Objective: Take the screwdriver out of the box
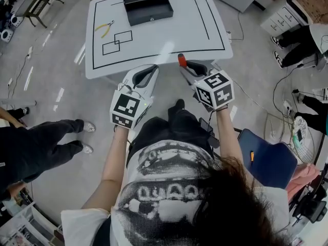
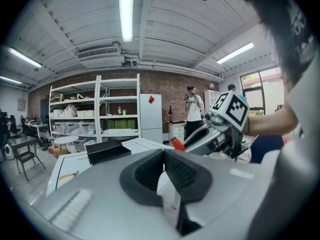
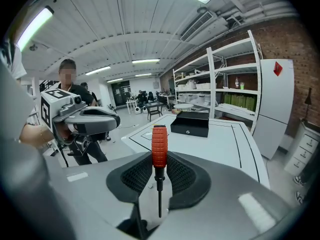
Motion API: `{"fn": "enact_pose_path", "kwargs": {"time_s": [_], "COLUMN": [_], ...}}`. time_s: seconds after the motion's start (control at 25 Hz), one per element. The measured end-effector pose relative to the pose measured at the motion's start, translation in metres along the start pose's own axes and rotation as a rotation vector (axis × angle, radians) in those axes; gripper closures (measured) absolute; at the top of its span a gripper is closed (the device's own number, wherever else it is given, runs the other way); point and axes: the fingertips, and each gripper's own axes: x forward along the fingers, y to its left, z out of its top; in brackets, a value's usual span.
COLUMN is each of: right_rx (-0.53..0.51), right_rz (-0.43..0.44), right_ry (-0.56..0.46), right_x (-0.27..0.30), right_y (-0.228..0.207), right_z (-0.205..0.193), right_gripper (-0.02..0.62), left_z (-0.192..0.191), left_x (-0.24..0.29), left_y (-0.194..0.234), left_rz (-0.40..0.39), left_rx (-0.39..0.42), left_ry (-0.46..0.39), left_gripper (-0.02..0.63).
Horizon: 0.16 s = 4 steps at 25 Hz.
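Note:
My right gripper (image 1: 185,66) is shut on the screwdriver (image 1: 181,60), a thin dark shaft with an orange-red ribbed handle. In the right gripper view the screwdriver (image 3: 159,149) stands upright between the pads (image 3: 182,176). The black box (image 1: 147,3) sits closed at the far side of the white table (image 1: 169,42), well ahead of both grippers. My left gripper (image 1: 147,75) hangs beside the right one near the table's front edge, its jaws together with nothing in them. In the left gripper view the left gripper's (image 2: 163,156) tips meet, and the right gripper (image 2: 205,138) shows with the handle (image 2: 175,143) sticking out.
Yellow-handled pliers (image 1: 105,28) lie at the table's left, by taped rectangles (image 1: 117,41). A person's legs (image 1: 46,142) stand at my left, another person's feet (image 1: 287,45) at the right. A blue chair (image 1: 269,160) is close on my right. Shelves (image 2: 95,114) line the brick wall.

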Motion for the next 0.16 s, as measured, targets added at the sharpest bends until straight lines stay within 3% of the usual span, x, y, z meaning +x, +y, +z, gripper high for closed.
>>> {"fn": "enact_pose_path", "kwargs": {"time_s": [0.16], "right_rx": [-0.014], "right_rz": [0.005], "right_ry": [-0.003], "right_x": [0.0029], "right_y": [0.0044], "right_z": [0.0027], "right_gripper": [0.501], "left_z": [-0.0011], "left_x": [-0.0083], "left_y": [0.0037], "left_rz": [0.017], "left_rx": [0.002], "left_ry": [-0.003], "left_gripper": [0.606]}}
